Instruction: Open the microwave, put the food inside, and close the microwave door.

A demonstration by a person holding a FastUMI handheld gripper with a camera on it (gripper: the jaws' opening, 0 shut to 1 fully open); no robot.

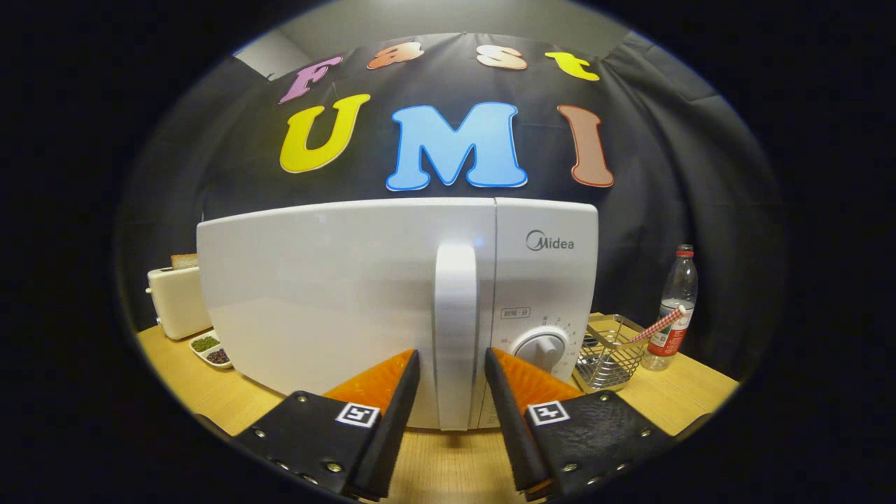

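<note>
The bench (700, 395) is a pale wooden top that carries everything here; the white microwave (315, 301) stands on it and serves as the landmark for the rest. Its door is closed, flush with the control panel at its right side; a tall white vertical handle (456, 329) runs down the door's right edge, just left of that panel; a round white dial (540, 348) sits low on the panel, right of the handle.

To the left of the microwave, partly hidden behind its corner, stands a cream toaster (175, 301) with a slice of bread (184, 261) poking from its top; in front of the toaster, close to the microwave's lower left corner, lies a small white divided dish (211, 350) with something green in one part and something dark in the other.

To the right of the microwave, near its lower right corner, sits a wire basket (610, 350); beyond that basket stands a clear plastic bottle (673, 308) with a red label and cap; a red-and-white striped straw (658, 325) leans from the basket across the bottle's front.

The tool (452, 364) is in front of the microwave with its jaws spread, one finger on each side of the handle's lower part; both stand close beside the handle, and whether either one touches it I cannot tell.
</note>
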